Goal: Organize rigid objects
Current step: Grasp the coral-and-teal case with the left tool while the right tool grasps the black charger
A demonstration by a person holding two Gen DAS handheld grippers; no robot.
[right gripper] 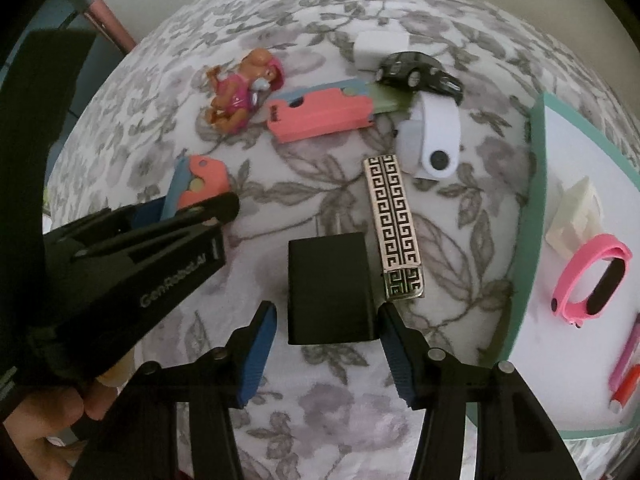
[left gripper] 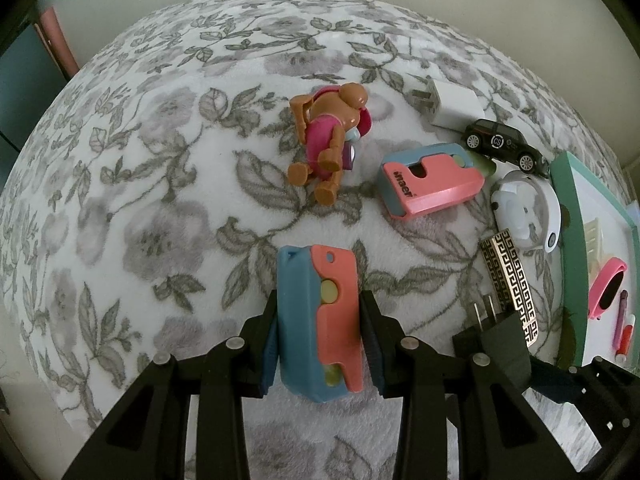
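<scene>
Black charger block [right gripper: 330, 286] lies on the floral blanket [right gripper: 304, 184] between the right gripper [right gripper: 328, 354] pads, long axis pointing away, right pad touching, left just clear; left gripper [left gripper: 318, 344] is clamped on the blue-and-coral case [left gripper: 320, 320] nearby

Soft, even daylight, moderately bright; no hard glare. Shadows are faint, lying close under the black rectangular plastic charger block [right gripper: 332, 288]. Strong fisheye bending with dark corners in both views. The right wrist view is slightly smeared, worst far above the charger.
</scene>
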